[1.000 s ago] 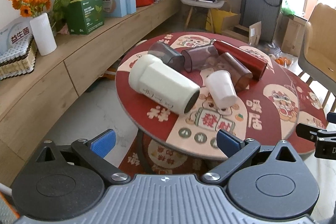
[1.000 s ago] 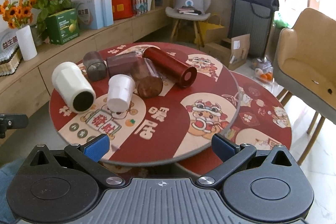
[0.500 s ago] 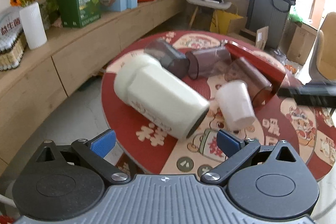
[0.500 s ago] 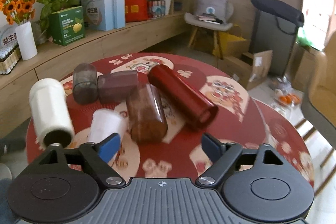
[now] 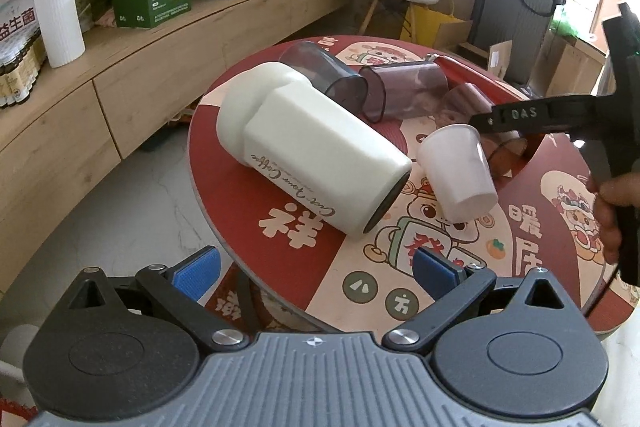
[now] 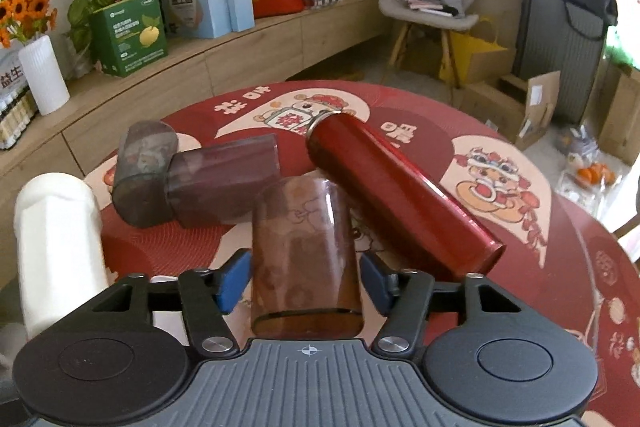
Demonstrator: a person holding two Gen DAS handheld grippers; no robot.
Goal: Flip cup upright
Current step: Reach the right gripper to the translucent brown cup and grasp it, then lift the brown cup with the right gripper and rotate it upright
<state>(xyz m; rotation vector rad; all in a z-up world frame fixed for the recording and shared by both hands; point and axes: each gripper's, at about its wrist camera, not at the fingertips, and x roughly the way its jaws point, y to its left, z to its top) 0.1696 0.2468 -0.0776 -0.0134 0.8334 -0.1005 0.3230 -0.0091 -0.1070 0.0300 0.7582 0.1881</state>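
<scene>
Since a second ago, the right gripper point(image 6: 305, 283) has advanced to straddle the amber cup point(image 6: 304, 251), fingers spread, not yet touching. It lies sideways mid-table beside the red flask point(image 6: 400, 195). Left gripper point(image 5: 316, 267) hovers spread near the white tumbler point(image 5: 316, 155).

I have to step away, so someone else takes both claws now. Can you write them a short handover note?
Right claw: open, its blue pads either side of the amber cup, not clamped.
Left claw: open, empty, short of the table edge, facing the white tumbler.
All cups lie on their sides on the round table, including the small white cup and red flask.
Done: none upright.
Left: close on the amber cup, stand it up.
</scene>
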